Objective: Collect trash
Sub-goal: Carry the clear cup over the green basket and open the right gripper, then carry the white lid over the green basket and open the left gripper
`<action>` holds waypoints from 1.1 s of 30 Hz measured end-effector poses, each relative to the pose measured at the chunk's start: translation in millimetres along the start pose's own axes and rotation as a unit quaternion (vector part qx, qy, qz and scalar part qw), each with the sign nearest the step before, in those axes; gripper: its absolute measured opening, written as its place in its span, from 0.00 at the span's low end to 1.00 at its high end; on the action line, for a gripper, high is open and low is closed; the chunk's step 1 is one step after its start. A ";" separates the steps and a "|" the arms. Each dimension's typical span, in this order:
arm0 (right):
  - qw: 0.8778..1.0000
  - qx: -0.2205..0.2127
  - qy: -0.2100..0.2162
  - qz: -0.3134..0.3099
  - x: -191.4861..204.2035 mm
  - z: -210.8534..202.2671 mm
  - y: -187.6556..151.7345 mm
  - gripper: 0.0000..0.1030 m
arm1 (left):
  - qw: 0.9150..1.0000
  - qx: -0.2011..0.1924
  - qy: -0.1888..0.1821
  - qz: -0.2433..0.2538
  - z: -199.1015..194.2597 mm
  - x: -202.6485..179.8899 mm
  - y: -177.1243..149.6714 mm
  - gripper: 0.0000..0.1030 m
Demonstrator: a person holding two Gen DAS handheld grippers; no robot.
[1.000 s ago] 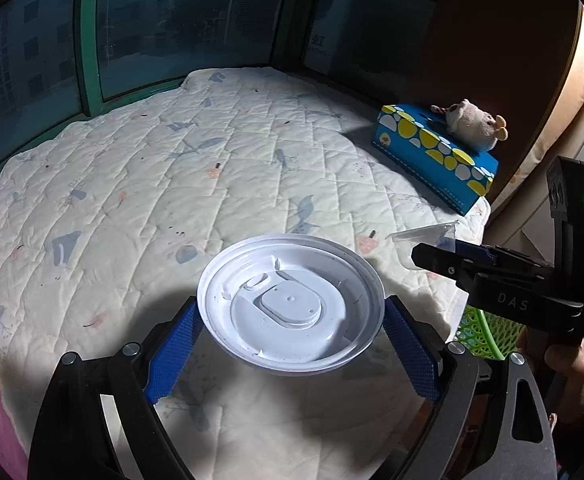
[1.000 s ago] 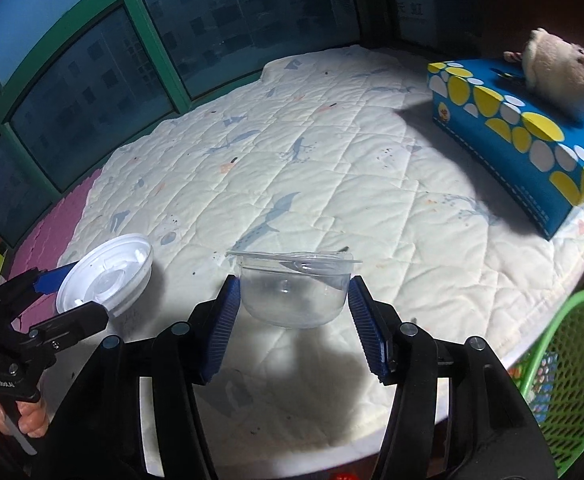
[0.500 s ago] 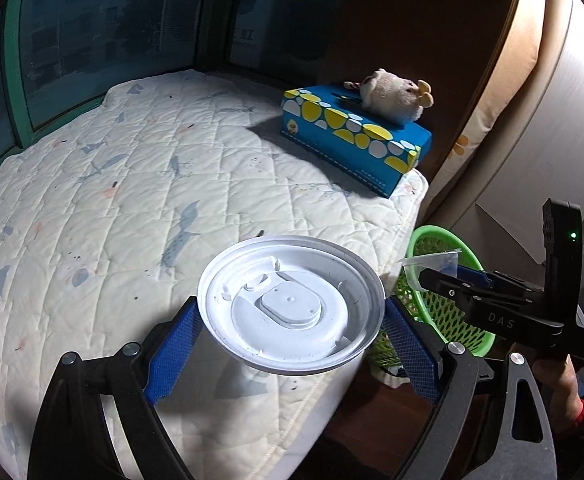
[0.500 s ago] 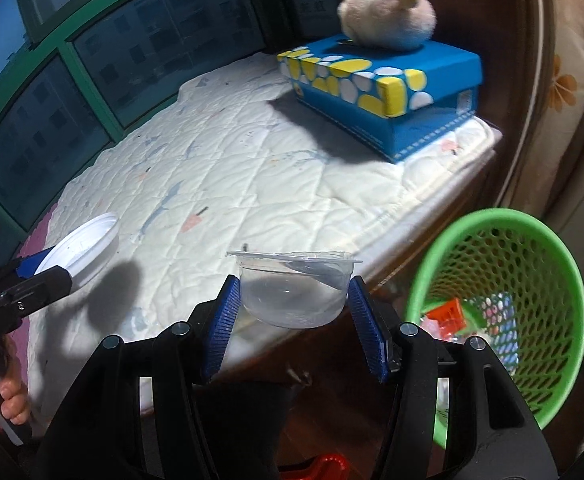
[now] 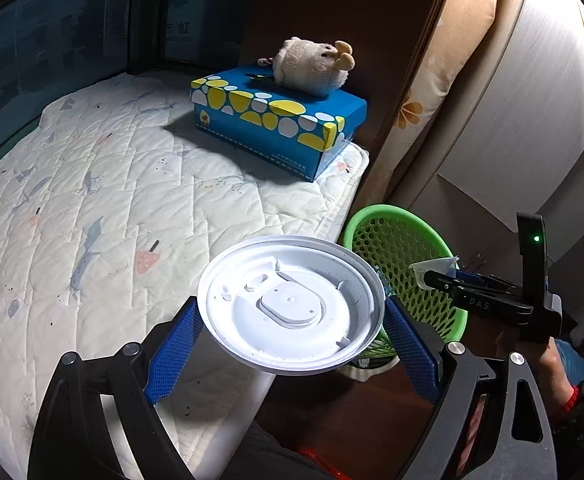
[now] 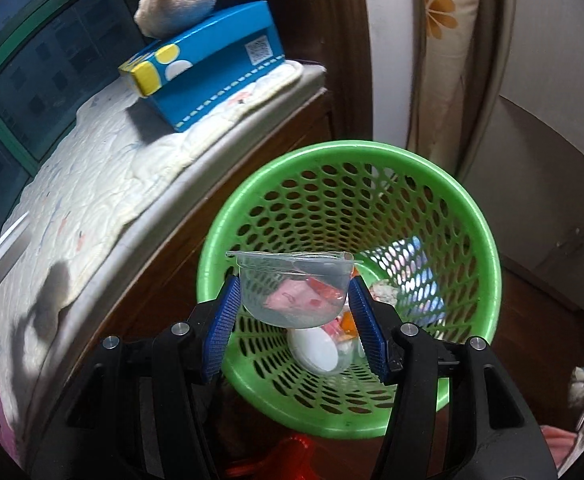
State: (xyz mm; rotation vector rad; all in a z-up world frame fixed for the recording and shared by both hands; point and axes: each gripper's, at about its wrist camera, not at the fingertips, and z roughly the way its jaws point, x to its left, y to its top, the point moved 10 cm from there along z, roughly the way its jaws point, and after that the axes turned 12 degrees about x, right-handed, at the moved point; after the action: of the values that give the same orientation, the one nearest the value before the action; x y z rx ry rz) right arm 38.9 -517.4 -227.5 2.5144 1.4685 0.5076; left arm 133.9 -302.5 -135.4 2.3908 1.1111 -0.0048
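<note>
One quilted white mattress pad (image 5: pixel 124 184), stitched in diamond panels and printed with small pastel figures, covers the raised platform beneath the dark green-framed windows and is the largest surface in both views. Beside the platform's end stands one round green plastic wastebasket (image 6: pixel 476 216) with perforated mesh walls; only the right wrist view looks down into it, showing several pieces of refuse at the bottom, among them a white disc and pink and orange wrappers, while the left wrist view shows just its rim and outer mesh (image 5: pixel 396 236). One rectangular blue cardboard tissue box (image 5: pixel 276 124) with yellow and white oval spots lies at the far corner of the pad, and one cream plush toy (image 5: pixel 312 64) rests on its top. The left gripper (image 5: pixel 292 340), its two blue ribbed pads set wide apart, clamps one round white plastic lid (image 5: pixel 292 308) by opposite edges, held flat over the pad's near edge just beside the basket. The right gripper (image 6: pixel 296 320) holds one small clear plastic cup (image 6: pixel 296 288) between its blue pads, directly above the basket opening; the left wrist view shows this gripper (image 5: pixel 444 280) from the side.
</note>
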 end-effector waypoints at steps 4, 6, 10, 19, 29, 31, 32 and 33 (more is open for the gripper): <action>1.000 0.007 -0.009 0.020 -21.7 7.7 -3.1 0.55 | 1.000 0.008 -0.003 0.010 7.5 -12.0 1.6 0.84; 1.000 0.010 -0.012 0.026 -28.4 10.2 -4.0 0.55 | 1.000 0.012 -0.003 0.016 10.7 -17.7 2.9 0.84; 0.999 0.015 -0.015 0.035 -37.9 14.8 -5.5 0.56 | 1.000 0.018 -0.003 0.026 16.6 -28.3 5.4 0.84; 0.999 0.006 -0.014 0.048 -50.0 9.6 -0.7 0.65 | 0.999 0.027 -0.010 0.044 27.4 -49.7 11.8 0.84; 0.999 -0.025 -0.008 0.047 -53.8 -24.0 0.4 0.72 | 0.996 0.043 -0.026 0.072 48.0 -84.5 14.7 0.84; 0.998 -0.033 -0.007 0.049 -55.1 -32.8 -0.9 0.72 | 0.996 0.047 -0.027 0.077 53.4 -91.6 13.8 0.84; 0.998 -0.038 -0.007 0.050 -55.8 -37.2 -1.6 0.73 | 0.995 0.050 -0.029 0.080 56.2 -95.0 13.3 0.84; 0.998 -0.042 -0.006 0.051 -56.6 -40.6 -1.9 0.75 | 0.995 0.052 -0.031 0.081 59.0 -98.0 12.7 0.84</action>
State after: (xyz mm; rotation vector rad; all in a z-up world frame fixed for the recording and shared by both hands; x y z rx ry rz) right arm -3.8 -566.1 -201.8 2.5317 1.2910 0.5585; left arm 89.5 -405.5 -161.2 2.5491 0.9073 -0.0824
